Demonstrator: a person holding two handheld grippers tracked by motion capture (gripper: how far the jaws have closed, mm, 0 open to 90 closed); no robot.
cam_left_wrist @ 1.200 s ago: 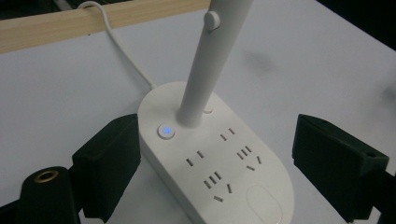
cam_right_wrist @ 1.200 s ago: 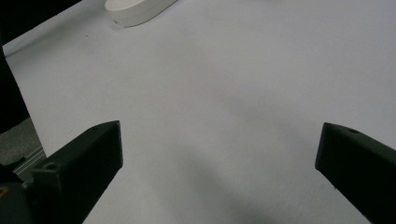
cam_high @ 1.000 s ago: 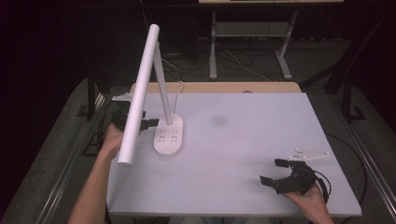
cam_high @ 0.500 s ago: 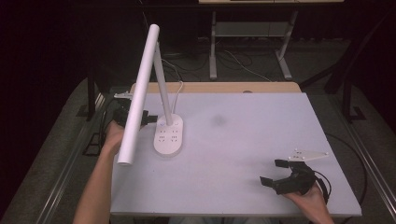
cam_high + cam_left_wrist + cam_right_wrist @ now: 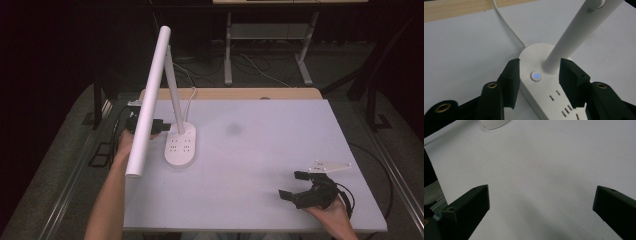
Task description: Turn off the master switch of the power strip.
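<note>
fingers (image 5: pixel 511 80) of the left gripper (image 5: pixel 537 75) are straddling the rear end of the lamp base (image 5: pixel 549 95), one on each side of it, and the jaws have just been closing. the near finger is lying against the edge of the base; whether the far finger is pressing on the base cannot be told, since it is standing just beside the stem (image 5: pixel 571 35). the lit power button (image 5: pixel 536 76) on the base is sitting between the two fingers, just in front of the stem foot.

relative to the lamp base (image 5: pixel 181 147), the left gripper (image 5: pixel 150 125) is sitting at its left rear corner, under the long lamp head (image 5: pixel 149 100), which is slanting down toward the person. the cord (image 5: pixel 507 27) is running away from the rear of the base toward the wooden strip (image 5: pixel 230 93) at the far edge of the table (image 5: pixel 260 165).

the right gripper (image 5: pixel 301 186) is resting well apart from the lamp base, toward the near right corner of the table, jaws standing wide apart with nothing between them. its fingers (image 5: pixel 471 202) are framing bare table top (image 5: pixel 544 177).
</note>
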